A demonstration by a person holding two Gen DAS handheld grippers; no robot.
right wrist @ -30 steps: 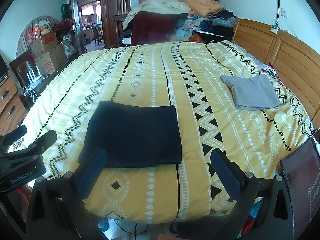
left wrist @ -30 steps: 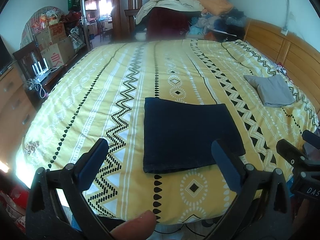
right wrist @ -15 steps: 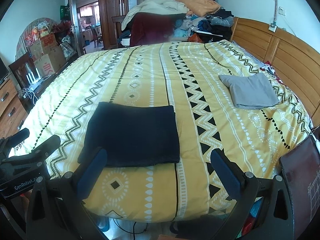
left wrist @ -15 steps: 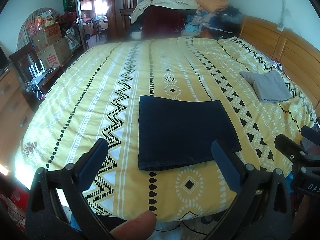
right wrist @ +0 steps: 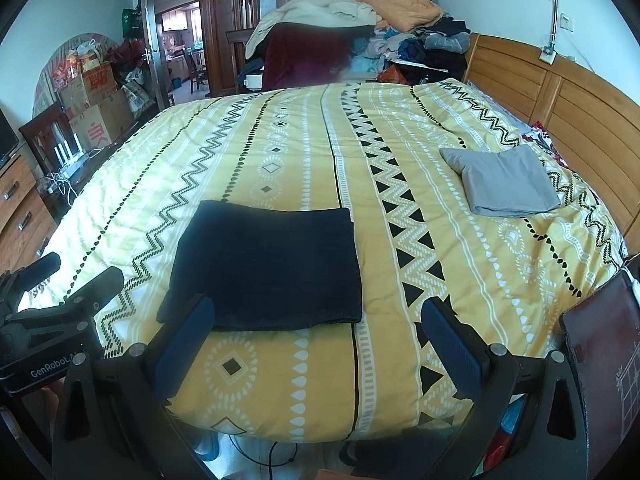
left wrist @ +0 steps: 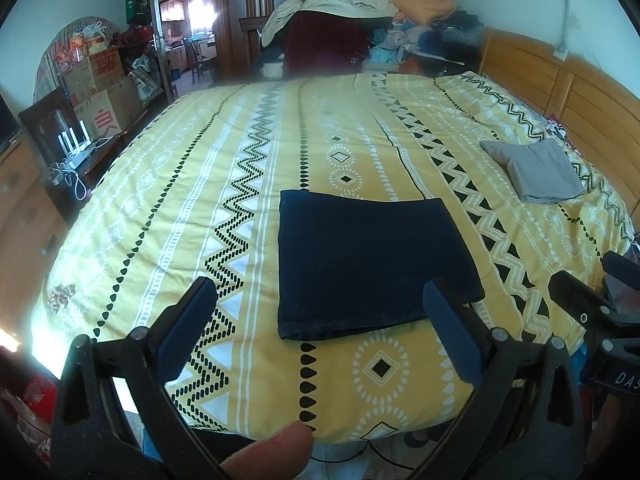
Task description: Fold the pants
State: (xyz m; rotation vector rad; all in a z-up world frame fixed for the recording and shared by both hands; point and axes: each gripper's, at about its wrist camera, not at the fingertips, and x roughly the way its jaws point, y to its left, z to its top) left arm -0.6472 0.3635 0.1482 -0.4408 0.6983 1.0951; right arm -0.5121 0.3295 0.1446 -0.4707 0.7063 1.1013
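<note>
Both grippers — left, right — hang released, empty, at 6 o'clock of the pants — folded square already; nothing looks left.

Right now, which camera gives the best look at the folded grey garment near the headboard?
The right wrist view: the folded grey garment lies larger and nearer the middle, with its stacked front edge plain. The left wrist view shows it smaller, pushed toward the right edge and more curved by the lens, though unobstructed.
</note>
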